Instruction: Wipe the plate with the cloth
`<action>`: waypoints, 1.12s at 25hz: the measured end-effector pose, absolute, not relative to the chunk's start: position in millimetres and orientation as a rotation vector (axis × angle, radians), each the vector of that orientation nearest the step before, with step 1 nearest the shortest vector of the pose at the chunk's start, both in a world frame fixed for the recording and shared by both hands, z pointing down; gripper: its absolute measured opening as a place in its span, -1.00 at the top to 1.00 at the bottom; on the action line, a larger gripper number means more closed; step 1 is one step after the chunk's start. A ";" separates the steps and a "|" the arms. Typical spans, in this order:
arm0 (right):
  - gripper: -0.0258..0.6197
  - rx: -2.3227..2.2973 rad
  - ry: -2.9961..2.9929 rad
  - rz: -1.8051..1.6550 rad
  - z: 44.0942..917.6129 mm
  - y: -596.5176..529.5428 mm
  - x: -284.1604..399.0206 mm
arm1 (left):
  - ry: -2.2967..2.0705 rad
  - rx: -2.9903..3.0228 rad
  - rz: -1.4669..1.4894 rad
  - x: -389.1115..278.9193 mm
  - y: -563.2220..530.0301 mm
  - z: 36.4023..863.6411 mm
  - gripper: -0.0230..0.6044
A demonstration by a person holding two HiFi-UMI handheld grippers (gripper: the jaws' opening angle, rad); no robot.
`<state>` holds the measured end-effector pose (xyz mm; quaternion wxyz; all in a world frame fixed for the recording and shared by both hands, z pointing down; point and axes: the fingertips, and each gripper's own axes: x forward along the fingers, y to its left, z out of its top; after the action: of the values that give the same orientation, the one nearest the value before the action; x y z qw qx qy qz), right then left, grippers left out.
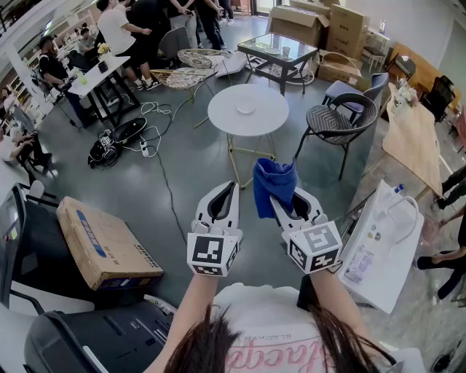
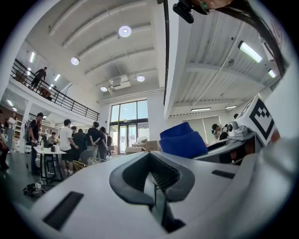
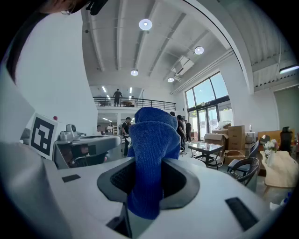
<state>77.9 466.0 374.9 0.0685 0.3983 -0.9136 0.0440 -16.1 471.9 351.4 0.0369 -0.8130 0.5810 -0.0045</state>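
R gripper is clamped on the blue cloth. In the right gripper view the cloth is pinched between the grey pads of the R gripper. A bunched wad pokes out past the tips and a short tail hangs down inside the pad opening. From the head view the wad covers the R tips.

L gripper is closed w/ nothing in it. In the left gripper view the L gripper has its pads meeting along one thin seam. It's held level, just beside the R one, and the cloth shows off to its right, not touching it. Both are held out in front of the person, side by side.

Plate is small and white. It sits approx. mid-top of the round white table, well ahead of both grippers and the cloth. A dark wicker chair stands just beside that table.

Containers:
- A flat cardboard box lies on the floor to the left, closed.
- A stack of cardboard boxes stands at the far end, shut, so contents can't be seen.
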 end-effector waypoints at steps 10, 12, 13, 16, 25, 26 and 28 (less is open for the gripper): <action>0.51 1.166 -2.751 0.115 373.3 470.5 92.4 | 1.808 -2.508 -0.002 0.7 471.4 351.7 0.90; 0.51 1.142 -2.757 0.114 376.1 473.5 94.7 | 1.827 -2.506 0.001 3.6 474.9 354.9 0.90; 0.51 1.125 -2.766 0.115 377.2 475.6 95.5 | 1.840 -2.503 0.003 4.9 477.0 357.1 0.90; 0.51 1.072 -2.798 0.123 377.9 481.9 97.3 | 1.887 -2.494 0.007 7.8 482.7 363.1 0.90; 0.51 1.053 -2.797 0.113 385.8 469.5 106.8 | 1.894 -2.495 -0.019 16.1 469.1 368.4 0.90; 0.51 1.058 -2.793 0.111 386.9 464.1 106.6 | 1.889 -2.499 -0.022 15.6 463.1 368.9 0.90; 0.51 1.074 -2.786 0.118 388.5 450.6 104.5 | 1.876 -2.508 -0.032 12.7 448.5 370.1 0.90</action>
<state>104.5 450.6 388.5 0.0765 0.3585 -0.9296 0.0392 12.7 448.5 370.1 0.0045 -0.8007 0.5989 -0.0101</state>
